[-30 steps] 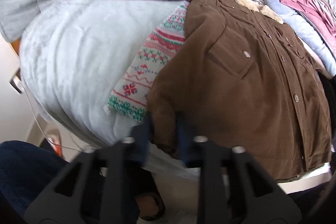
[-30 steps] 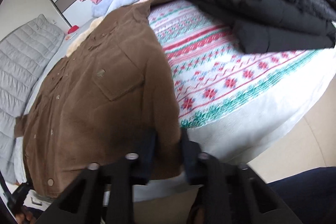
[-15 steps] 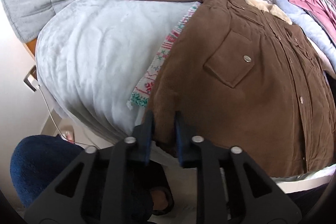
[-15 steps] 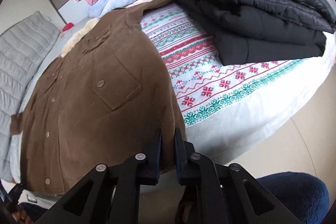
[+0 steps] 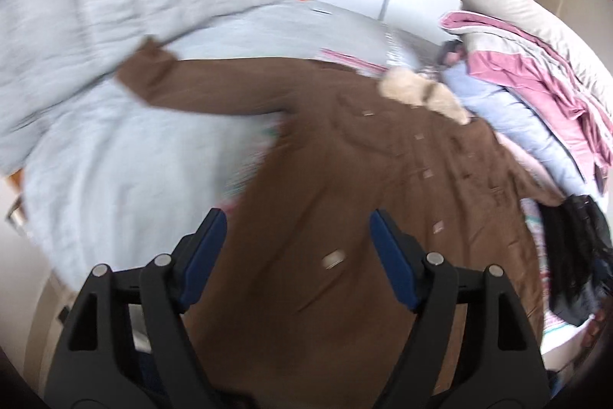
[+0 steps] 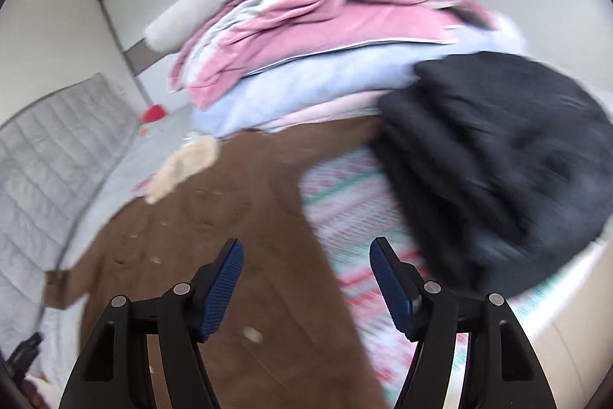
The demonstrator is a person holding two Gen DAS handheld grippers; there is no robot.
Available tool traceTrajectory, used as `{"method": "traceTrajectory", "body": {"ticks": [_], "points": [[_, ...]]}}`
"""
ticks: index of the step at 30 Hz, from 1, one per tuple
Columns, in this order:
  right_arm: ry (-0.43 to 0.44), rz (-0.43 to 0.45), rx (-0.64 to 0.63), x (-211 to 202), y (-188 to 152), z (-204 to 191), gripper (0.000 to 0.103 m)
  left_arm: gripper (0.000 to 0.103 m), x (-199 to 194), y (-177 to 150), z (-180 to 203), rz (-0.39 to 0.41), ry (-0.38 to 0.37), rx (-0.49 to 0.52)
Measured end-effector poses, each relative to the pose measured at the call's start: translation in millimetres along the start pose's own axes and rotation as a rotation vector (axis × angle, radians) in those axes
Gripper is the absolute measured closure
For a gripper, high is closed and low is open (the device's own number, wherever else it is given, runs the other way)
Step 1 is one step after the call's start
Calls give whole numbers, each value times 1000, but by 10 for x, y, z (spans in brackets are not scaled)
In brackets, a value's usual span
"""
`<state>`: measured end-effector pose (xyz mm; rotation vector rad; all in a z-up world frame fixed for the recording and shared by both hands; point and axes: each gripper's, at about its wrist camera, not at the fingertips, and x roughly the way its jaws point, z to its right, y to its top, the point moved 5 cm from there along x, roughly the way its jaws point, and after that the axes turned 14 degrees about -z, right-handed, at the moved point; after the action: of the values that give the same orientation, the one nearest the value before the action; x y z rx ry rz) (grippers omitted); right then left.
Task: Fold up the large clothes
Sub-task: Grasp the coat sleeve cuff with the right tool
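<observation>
1. The brown jacket (image 5: 345,186) lies spread flat on the bed (image 5: 115,160), one sleeve stretched out to the side.
2. The left gripper (image 5: 297,240) hangs above the jacket's lower part; its jaws have just been opening and grasp nothing.
3. The right gripper (image 6: 306,267) is likewise released, its jaws just opened, above the jacket's edge by the patterned blanket (image 6: 356,217).
</observation>
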<state>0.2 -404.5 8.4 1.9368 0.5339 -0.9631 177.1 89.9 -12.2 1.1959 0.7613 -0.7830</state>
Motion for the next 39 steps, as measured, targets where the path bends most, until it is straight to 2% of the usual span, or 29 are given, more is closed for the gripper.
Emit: {"method": "traceTrajectory", "body": {"ticks": [2,4,8,13,16,18,20,23,26,28,31,35,38,39], "points": [[46,-53,23,264,209,-78,33,24,121,223,277,14,-39,45],[65,-71,59,477,403,-71,33,23,288,370,485,-17,-53,72],[27,-63,130,887,705,112,33,21,624,657,788,-20,-136,80],[6,-120,280,1431,948,501,33,21,1399,846,911,-69,-67,75],[-25,-125,282,1623,1129,575,33,21,1878,833,829,-203,-28,66],[-77,-116,273,1664,1220,596,33,21,2012,850,758,-265,-42,36],[-131,-80,279,1566,1342,624,33,21,2031,854,702,-265,-64,25],[-125,0,265,1207,1490,496,33,21,2039,839,648,-288,-77,14],[-154,88,187,785,1714,334,33,21,1975,812,650,-282,-72,41],[-156,106,175,599,1893,318,33,21,1993,847,626,-284,-61,47],[-132,60,215,532,2268,524,33,21,2037,876,664,-288,-46,63],[-292,-56,325,748,2717,1179,33,21,2047,900,631,-294,-64,55],[-395,-134,398,935,2753,1635,33,21,2053,915,601,-300,-79,36],[-403,-152,409,994,2722,1741,33,21,2062,916,612,-302,-77,37]]}}
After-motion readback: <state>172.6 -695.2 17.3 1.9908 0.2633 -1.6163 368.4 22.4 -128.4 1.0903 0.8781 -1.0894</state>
